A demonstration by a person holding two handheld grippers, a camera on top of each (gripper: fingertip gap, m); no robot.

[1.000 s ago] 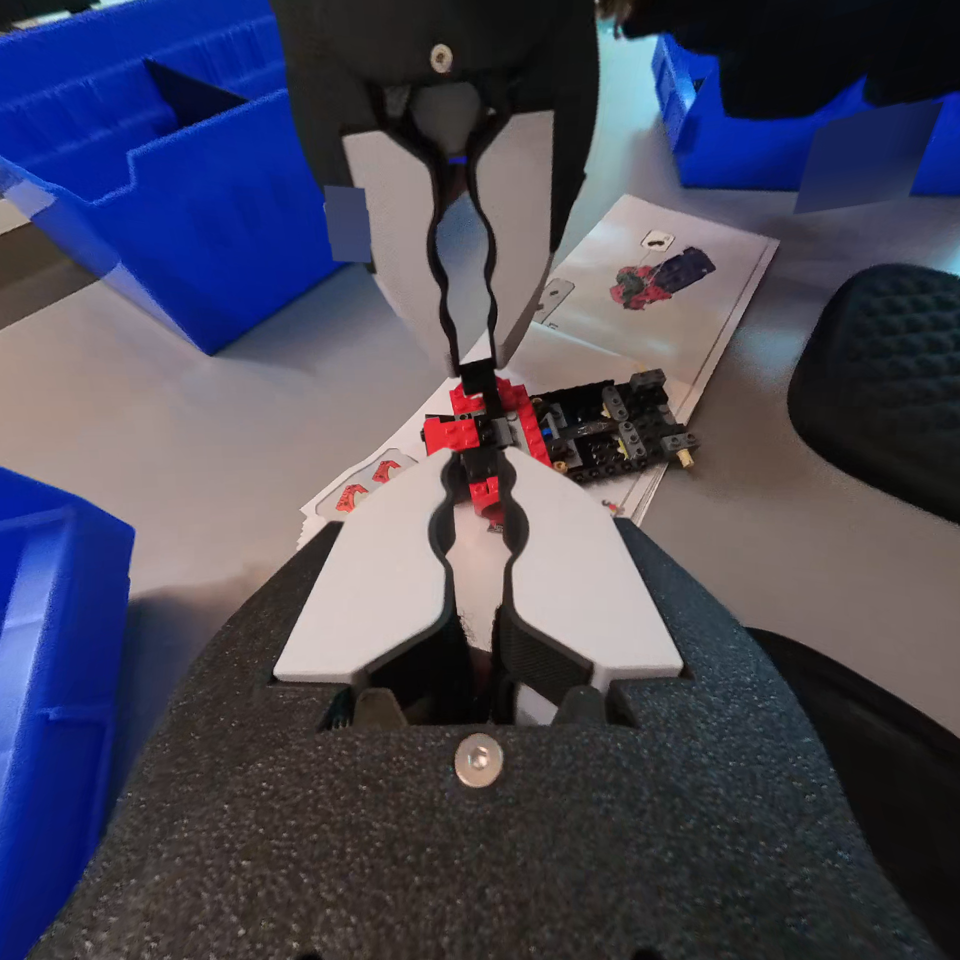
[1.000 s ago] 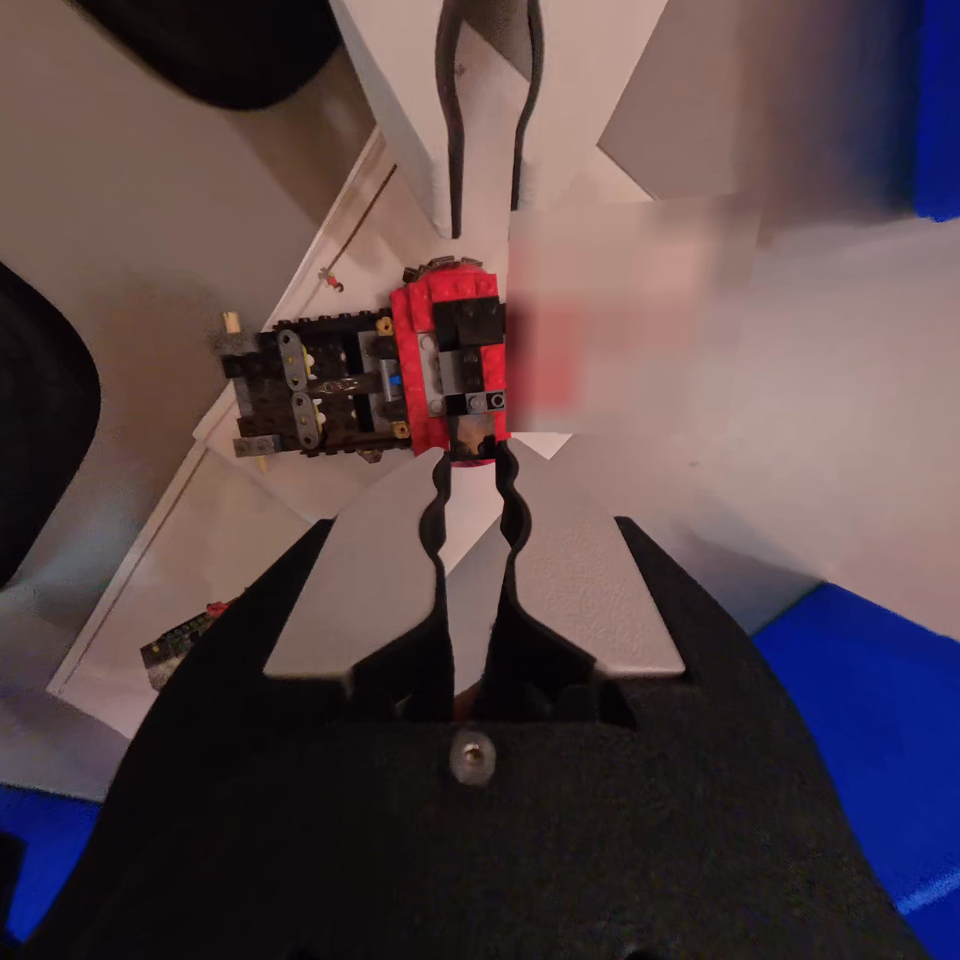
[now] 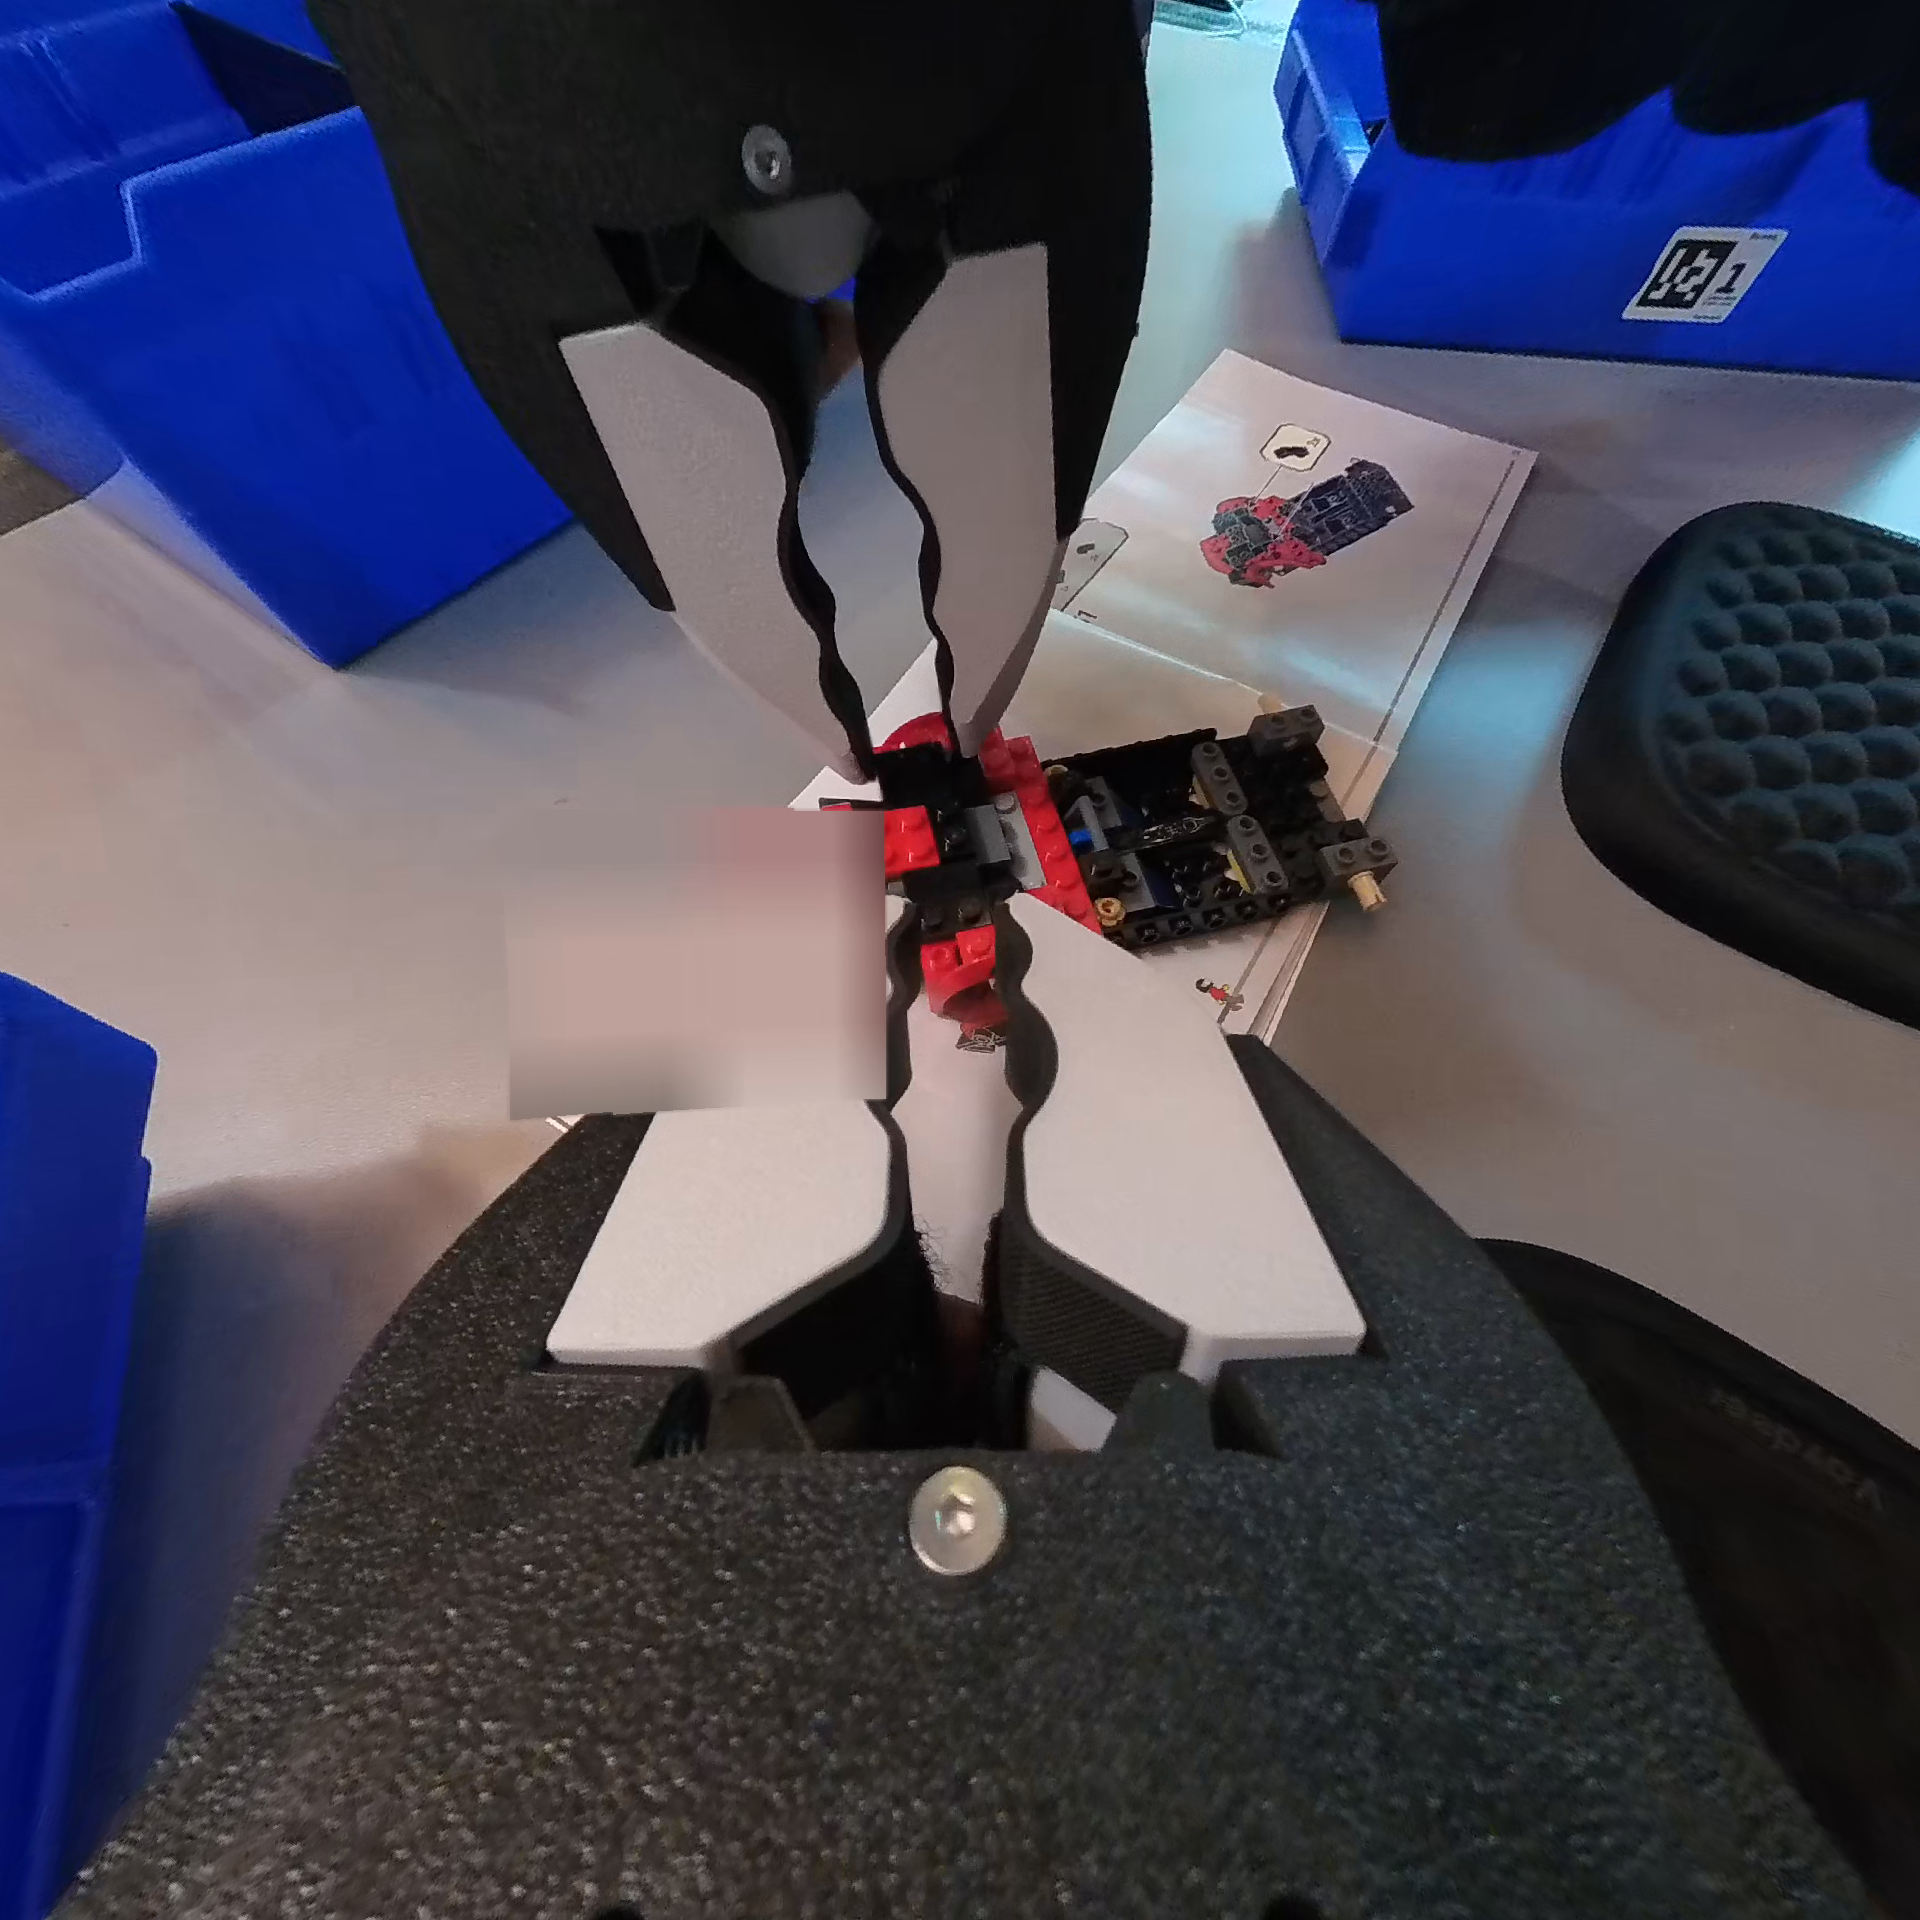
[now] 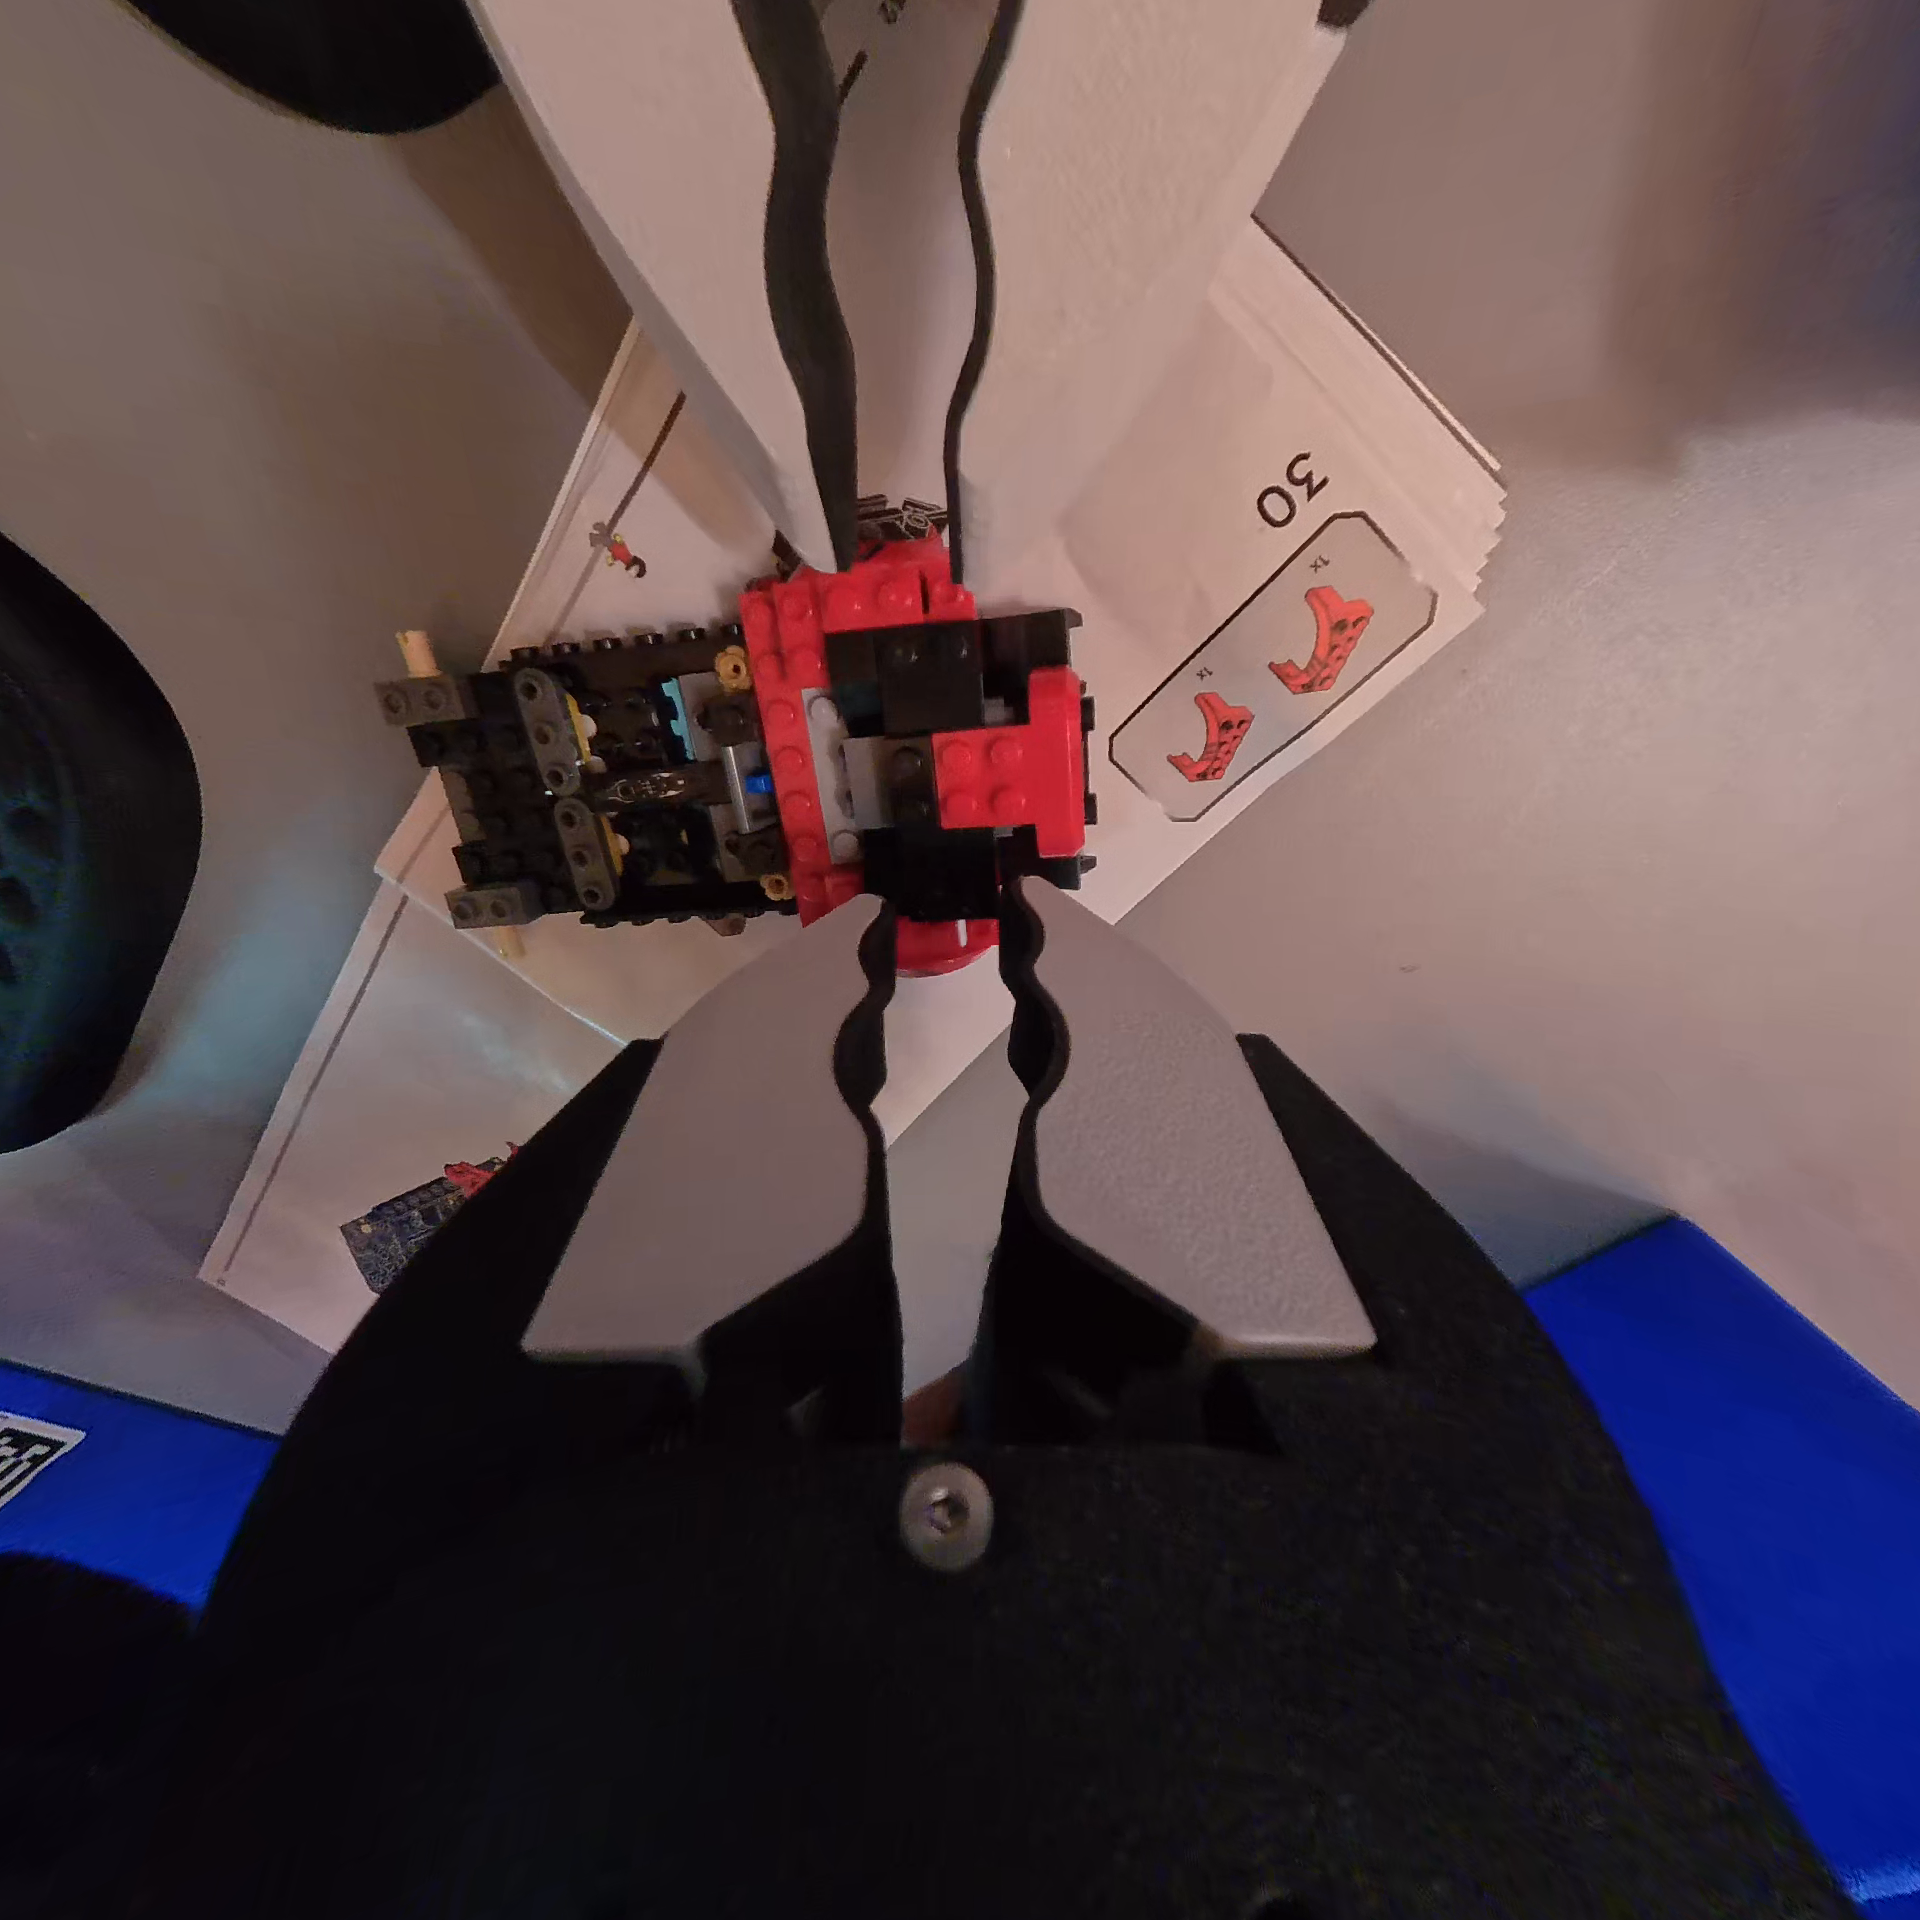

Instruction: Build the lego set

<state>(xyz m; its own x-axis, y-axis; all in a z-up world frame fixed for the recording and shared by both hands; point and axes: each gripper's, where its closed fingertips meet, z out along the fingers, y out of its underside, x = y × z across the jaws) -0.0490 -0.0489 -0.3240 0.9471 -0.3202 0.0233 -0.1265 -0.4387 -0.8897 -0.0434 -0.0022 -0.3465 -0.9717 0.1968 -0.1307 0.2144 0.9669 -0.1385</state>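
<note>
In the left wrist view, the right gripper now reaches in much closer from the far side than 1 second ago. The small black lego brick it carried above the build then now sits down on the far edge of the red and black lego car model, so this placement looks nearly seated and probably needs only a firm press. The model lies on the open white paper instruction booklet in the middle of the grey table, between blue plastic bins and a black dimpled pad on the right. The left gripper is nearly together, with only a narrow gap, and appears clamped on the model's near red end, steadying it. In the right wrist view, the model has come nearer and fills more of the centre. The right gripper has its jaws drawn close, about 1 brick apart, nipping the black brick at the model's near edge. Opposite, the left gripper touches the far red edge, jaws almost closed. The booklet lies under both.
</note>
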